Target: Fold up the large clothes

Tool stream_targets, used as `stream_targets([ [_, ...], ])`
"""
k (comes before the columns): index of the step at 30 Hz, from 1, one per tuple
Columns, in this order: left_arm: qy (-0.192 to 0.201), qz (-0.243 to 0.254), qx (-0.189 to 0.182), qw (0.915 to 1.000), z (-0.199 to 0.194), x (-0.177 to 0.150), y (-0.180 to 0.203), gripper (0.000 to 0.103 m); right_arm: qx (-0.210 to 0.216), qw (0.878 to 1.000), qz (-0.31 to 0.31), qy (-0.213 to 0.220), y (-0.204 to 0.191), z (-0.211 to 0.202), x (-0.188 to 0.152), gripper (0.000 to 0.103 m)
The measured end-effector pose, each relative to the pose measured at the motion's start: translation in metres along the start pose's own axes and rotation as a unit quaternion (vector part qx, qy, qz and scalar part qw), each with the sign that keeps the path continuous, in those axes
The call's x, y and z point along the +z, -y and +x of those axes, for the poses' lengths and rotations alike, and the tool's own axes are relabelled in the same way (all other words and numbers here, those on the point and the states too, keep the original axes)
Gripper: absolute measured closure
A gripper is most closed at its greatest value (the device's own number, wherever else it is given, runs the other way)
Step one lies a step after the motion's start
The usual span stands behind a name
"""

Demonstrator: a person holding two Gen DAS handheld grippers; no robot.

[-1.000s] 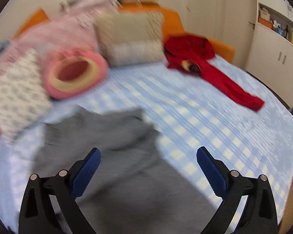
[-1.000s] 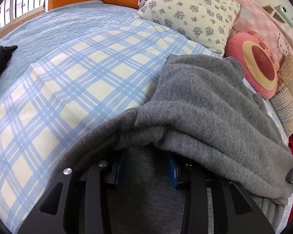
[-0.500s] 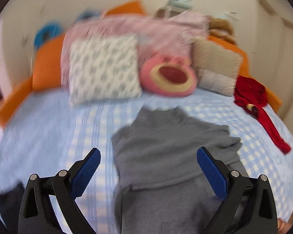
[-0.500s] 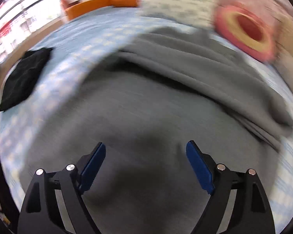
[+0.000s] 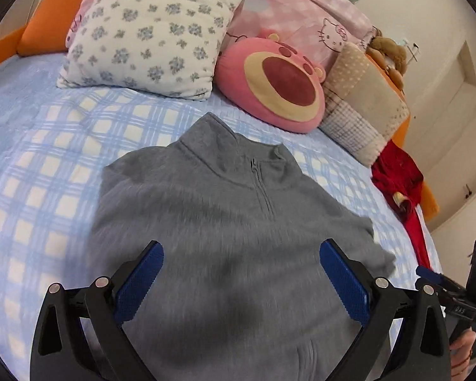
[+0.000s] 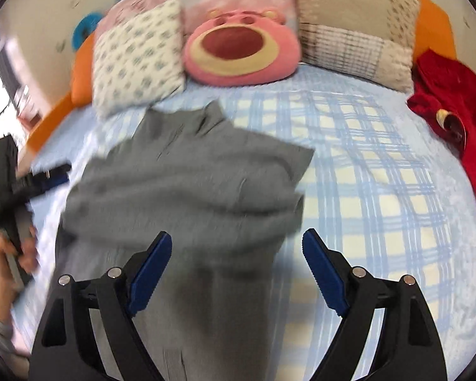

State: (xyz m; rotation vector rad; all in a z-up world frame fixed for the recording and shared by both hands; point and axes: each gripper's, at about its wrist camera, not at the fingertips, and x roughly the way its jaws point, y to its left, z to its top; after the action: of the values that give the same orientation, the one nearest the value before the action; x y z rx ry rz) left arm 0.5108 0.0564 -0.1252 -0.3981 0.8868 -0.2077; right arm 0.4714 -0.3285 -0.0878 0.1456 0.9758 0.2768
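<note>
1. Your grey zip-neck fleece pullover [image 5: 238, 222] lies on the blue checked bed [image 5: 47, 165], sleeves apparently folded in.
2. Your left gripper [image 5: 241, 282] and right gripper [image 6: 238, 270] hover spread apart, holding nothing.
3. Folding the body looks undone.

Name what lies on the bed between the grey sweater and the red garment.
Nothing: only bare checked sheet separates the sweater from the red garment, clearest in the right wrist view.

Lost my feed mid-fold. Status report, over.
Left gripper open, right gripper open, both empty. Gray zip-neck sweater flat on bed, sleeves folded in. Nothing blocking.
</note>
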Motion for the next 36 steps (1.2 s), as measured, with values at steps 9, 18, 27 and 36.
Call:
stream_targets([
  [9,-0.013,-0.050,0.111,0.9925,0.060,-0.005,-0.103,0.002,-0.009,0.999,0.009,-0.036,0.012,0.062,0.015,0.059],
  [18,0.033,-0.002,0.210,0.9771,0.048,0.010,-0.112,0.002,-0.018,0.998,-0.046,-0.048,-0.029,0.100,0.037,0.059],
  [27,0.008,-0.017,0.241,0.9703,0.056,0.005,-0.129,0.002,-0.097,0.991,-0.090,-0.022,-0.049,0.136,0.025,0.060],
  [36,0.050,0.003,0.082,0.9953,-0.028,-0.017,-0.062,0.002,-0.001,0.999,-0.032,0.026,-0.017,0.041,-0.002,0.059],
])
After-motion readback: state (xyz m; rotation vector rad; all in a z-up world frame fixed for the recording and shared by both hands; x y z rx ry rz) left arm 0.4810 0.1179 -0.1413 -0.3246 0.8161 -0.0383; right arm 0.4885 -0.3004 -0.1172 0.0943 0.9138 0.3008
